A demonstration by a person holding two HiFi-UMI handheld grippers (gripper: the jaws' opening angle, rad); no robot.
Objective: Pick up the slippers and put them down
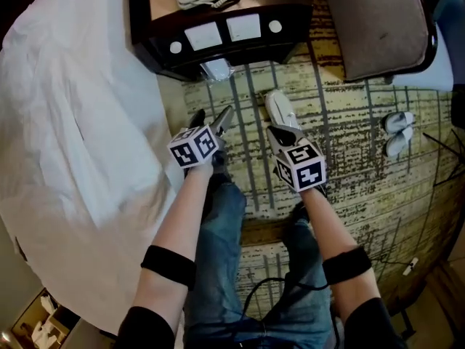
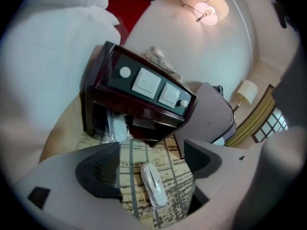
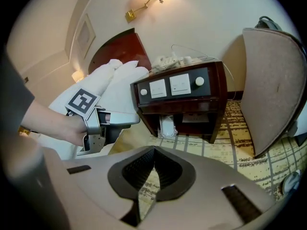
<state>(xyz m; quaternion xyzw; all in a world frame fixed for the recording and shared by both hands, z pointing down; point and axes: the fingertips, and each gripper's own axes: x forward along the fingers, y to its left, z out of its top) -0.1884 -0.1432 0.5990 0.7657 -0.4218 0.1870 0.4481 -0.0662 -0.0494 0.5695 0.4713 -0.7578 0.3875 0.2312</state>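
A white plastic-wrapped slipper (image 1: 279, 109) lies on the patterned carpet in front of the nightstand. My right gripper (image 1: 282, 132) hovers just behind it, shut, with nothing seen between the pads (image 3: 144, 169). My left gripper (image 1: 212, 116) is to its left, jaws open and empty. In the left gripper view the slipper (image 2: 153, 185) shows on the carpet through the gap of the left gripper (image 2: 151, 148), apart from both pads. A second wrapped slipper (image 2: 116, 126) sits in the nightstand's lower shelf. A further pair of white slippers (image 1: 398, 131) lies far right on the carpet.
The dark nightstand (image 1: 218, 46) with a switch panel and a phone on top stands ahead. White bedding (image 1: 73, 122) fills the left. A padded chair (image 1: 378, 20) stands at the upper right. The person's legs in jeans (image 1: 225, 267) are below.
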